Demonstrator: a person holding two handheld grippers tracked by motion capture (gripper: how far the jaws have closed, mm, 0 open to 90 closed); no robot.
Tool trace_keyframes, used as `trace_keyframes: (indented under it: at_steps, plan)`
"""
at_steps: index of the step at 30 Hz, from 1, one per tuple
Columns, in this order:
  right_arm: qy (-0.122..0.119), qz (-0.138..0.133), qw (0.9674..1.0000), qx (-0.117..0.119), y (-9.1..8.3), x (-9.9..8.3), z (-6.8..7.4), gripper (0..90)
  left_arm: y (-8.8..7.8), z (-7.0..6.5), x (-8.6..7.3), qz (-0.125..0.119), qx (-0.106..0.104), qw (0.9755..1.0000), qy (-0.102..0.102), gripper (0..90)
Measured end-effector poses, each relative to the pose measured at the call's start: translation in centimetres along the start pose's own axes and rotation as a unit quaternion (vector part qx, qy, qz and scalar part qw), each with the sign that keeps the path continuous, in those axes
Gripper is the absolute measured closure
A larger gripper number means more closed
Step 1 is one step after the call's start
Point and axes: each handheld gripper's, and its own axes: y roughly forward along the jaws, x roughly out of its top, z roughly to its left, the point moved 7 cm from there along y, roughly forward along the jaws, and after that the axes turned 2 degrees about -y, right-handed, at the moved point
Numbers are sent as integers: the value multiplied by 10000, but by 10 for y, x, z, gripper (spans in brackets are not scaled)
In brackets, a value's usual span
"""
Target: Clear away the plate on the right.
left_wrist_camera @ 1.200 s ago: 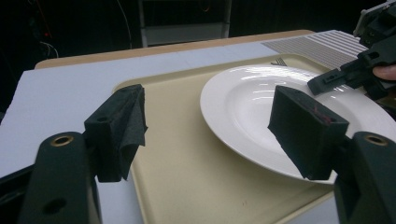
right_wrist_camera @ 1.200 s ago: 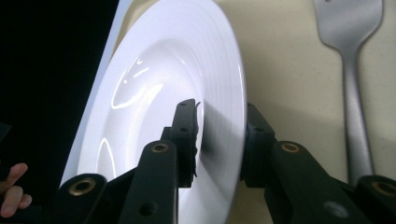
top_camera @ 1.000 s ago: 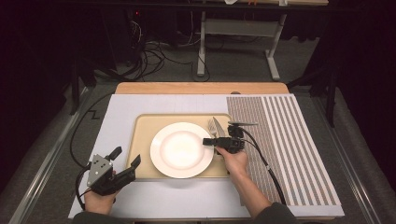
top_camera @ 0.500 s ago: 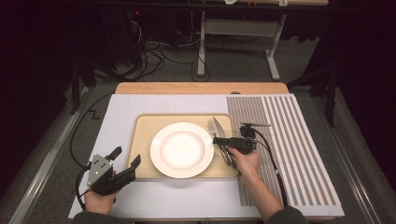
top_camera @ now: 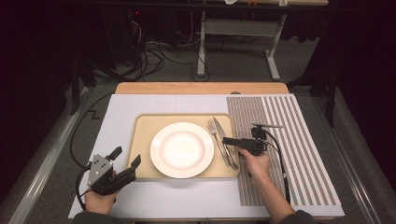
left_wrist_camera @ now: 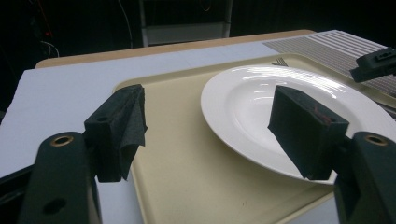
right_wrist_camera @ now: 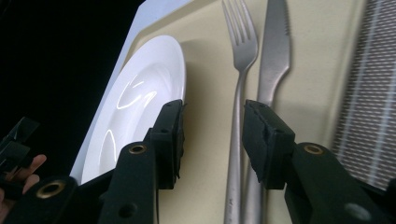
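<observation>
While parted and holding nothing, left gripper (top_camera: 125,160) just off tray (top_camera: 140,140) corner. One white plate (top_camera: 181,149) mid-tray. One fork (top_camera: 216,135), one knife (top_camera: 225,143) side by side right of plate, long axes running away, tines and tip far. Right gripper (top_camera: 229,141) jaws just opening, apart over handles, nothing pinched.

The white plate (top_camera: 181,149) takes up the middle of the tan tray (top_camera: 142,128), and the fork (top_camera: 217,139) and knife (top_camera: 224,147) crowd its right strip (side by side). Bare tray lies left of the plate; the white mat (top_camera: 130,105) beyond is open.
</observation>
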Motion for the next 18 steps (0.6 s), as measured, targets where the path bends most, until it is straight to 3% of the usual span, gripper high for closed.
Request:
trace_keyframes:
  at_steps: [18]
  plan:
    - [-65, -175, 9996, -199, -37, 0, -19, 592, 0, 0, 0, 9, 7, 10000, 19, 281]
